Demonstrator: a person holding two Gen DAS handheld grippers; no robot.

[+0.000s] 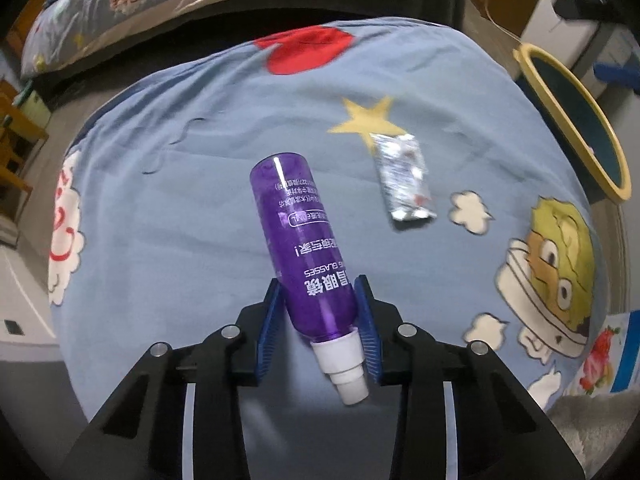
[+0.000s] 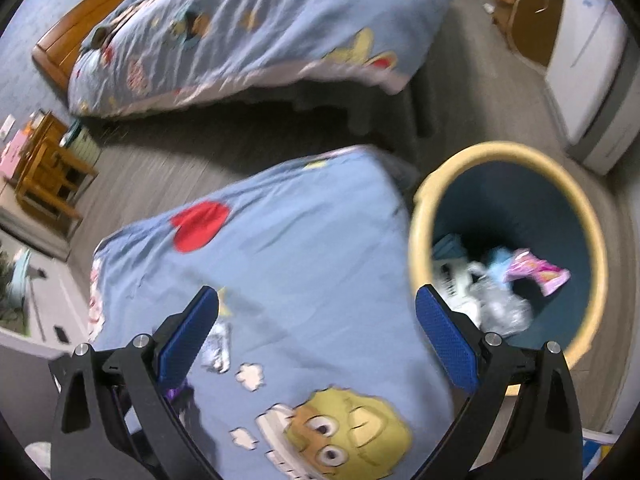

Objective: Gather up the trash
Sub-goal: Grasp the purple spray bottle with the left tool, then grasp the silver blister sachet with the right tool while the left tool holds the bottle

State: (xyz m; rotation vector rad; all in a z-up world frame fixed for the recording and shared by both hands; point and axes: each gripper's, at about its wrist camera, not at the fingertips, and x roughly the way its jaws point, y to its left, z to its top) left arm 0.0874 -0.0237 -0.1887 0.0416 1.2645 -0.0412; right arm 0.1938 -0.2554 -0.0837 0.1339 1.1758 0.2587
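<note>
My left gripper (image 1: 318, 300) is shut on a purple plastic spray bottle (image 1: 306, 240) with a white nozzle, held above the blue cartoon bedspread (image 1: 200, 200). A crumpled silver foil wrapper (image 1: 406, 176) lies on the bedspread to the right of the bottle; it also shows in the right wrist view (image 2: 218, 346) behind my left finger. My right gripper (image 2: 318, 304) is open and empty above the bedspread (image 2: 300, 248). A yellow-rimmed bin (image 2: 416, 216) with several pieces of trash (image 2: 500, 284) inside stands on the floor to the right; its rim shows in the left wrist view (image 1: 600, 128).
A second bed with a matching cover (image 2: 260, 24) lies beyond a strip of grey floor (image 2: 160, 152). Wooden furniture (image 2: 48, 168) stands at the left. A white appliance (image 2: 588, 76) and a wooden cabinet (image 2: 528, 20) stand at the far right.
</note>
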